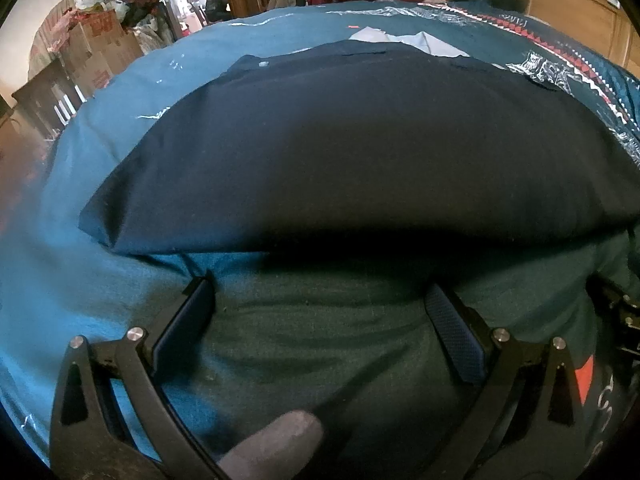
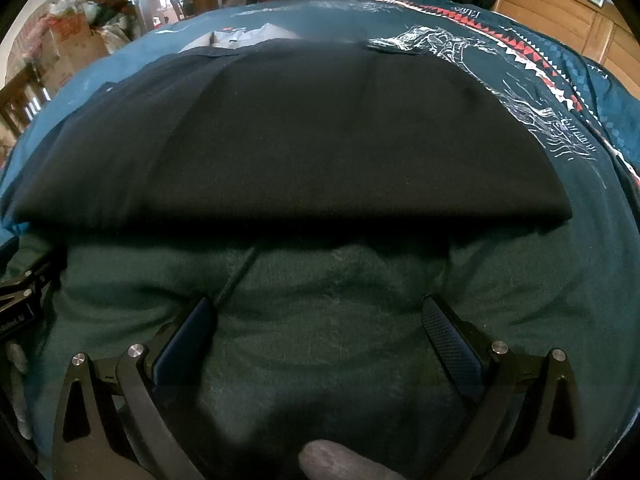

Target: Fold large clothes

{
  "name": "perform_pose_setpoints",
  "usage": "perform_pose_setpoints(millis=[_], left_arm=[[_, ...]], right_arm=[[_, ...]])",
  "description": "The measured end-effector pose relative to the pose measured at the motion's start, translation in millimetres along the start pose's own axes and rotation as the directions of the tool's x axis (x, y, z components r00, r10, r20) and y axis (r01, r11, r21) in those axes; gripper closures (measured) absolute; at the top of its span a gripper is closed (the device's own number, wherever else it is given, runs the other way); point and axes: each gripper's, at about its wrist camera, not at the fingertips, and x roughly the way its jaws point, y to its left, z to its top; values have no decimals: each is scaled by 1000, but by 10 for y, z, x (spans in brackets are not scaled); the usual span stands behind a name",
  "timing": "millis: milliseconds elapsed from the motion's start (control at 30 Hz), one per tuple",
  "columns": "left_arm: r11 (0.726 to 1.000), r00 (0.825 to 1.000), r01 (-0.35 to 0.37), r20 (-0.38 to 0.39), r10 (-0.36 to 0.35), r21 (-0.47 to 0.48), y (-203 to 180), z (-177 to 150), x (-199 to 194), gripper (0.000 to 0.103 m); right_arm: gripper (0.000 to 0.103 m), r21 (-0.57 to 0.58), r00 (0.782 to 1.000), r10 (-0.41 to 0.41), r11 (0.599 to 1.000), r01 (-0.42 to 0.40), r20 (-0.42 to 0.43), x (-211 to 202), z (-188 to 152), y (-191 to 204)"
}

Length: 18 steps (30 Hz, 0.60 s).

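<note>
A: Nearest?
B: The left gripper point(image 1: 320, 304) and right gripper point(image 2: 320, 316), jaws spread wide, holding nothing, over teal bedding point(image 1: 100, 280); a gloved fingertip point(image 1: 280, 440) is cut off at the bottom edge.
A: The garment?
B: The dark folded garment point(image 1: 360, 152) fills mid-frame, long axis left to right, its near edge lost in shadow.
A: Beyond?
B: A pale cloth point(image 1: 400, 40) half hidden behind it; boxes point(image 1: 100, 40) upper left.

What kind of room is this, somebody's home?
Most likely a lived-in bedroom: a dark garment lies spread on a teal printed bedspread, a wooden headboard stands behind, and cardboard boxes are piled near a doorway.
</note>
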Motion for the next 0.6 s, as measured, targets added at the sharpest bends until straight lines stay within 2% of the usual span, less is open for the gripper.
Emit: perform_pose_setpoints(millis=[133, 333, 600], left_arm=[[1000, 1000, -25, -8, 24, -6, -32, 9, -3, 0], [1000, 1000, -7, -1, 6, -17, -3, -5, 8, 0], [1000, 1000, 1, 5, -1, -20, 13, -22, 10, 0]], right_arm=[[0, -5, 1000, 15, 1000, -15, 5, -23, -8, -28], [0, -27, 1000, 22, 999, -22, 5, -23, -14, -39], [0, -26, 999, 26, 999, -25, 46, -29, -56, -47]])
